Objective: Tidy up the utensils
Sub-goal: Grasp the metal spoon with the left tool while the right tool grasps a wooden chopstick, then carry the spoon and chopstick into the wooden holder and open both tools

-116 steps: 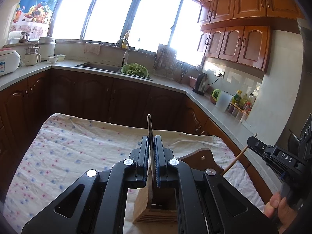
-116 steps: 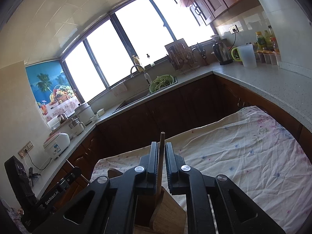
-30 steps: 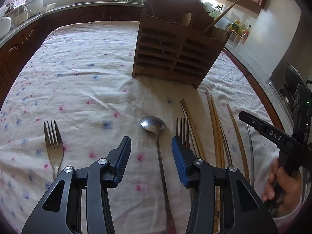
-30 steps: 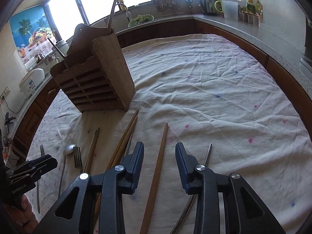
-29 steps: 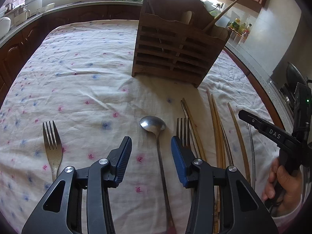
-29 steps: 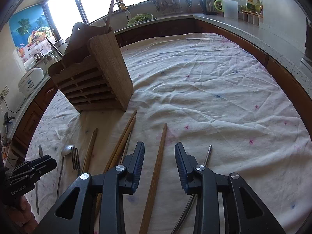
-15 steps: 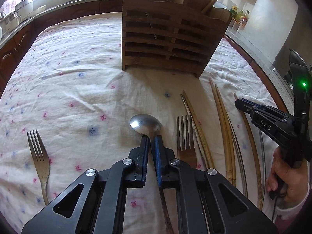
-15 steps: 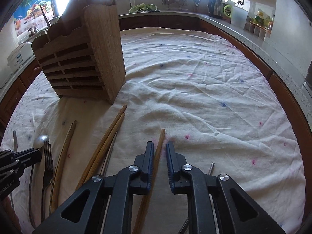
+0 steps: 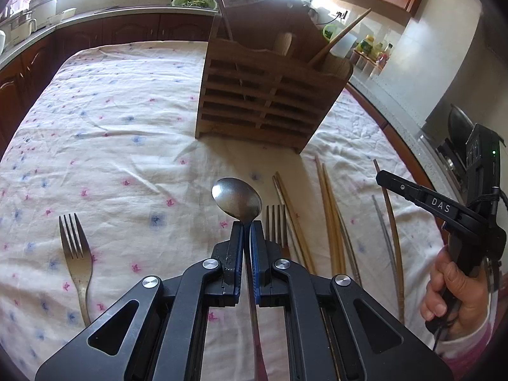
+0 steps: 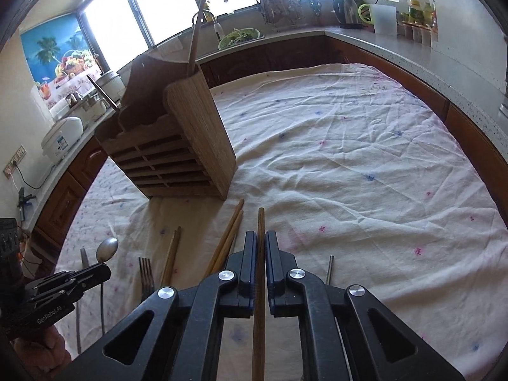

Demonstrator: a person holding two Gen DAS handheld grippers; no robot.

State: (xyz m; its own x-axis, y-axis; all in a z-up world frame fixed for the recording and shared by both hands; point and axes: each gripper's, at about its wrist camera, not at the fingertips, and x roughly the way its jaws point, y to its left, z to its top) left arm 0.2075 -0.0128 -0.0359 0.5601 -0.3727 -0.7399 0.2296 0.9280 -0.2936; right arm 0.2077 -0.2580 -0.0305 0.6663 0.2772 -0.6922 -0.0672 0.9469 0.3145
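Gripping a metal spoon, the left gripper pinches its neck; the right gripper clamps a wooden chopstick, apparently clear of the cloth.

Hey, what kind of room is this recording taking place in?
Most likely a home kitchen. Wooden cabinets run under a counter with a sink tap below the windows, an electric kettle stands on the counter, and a cloth-covered table holds a wooden utensil holder.
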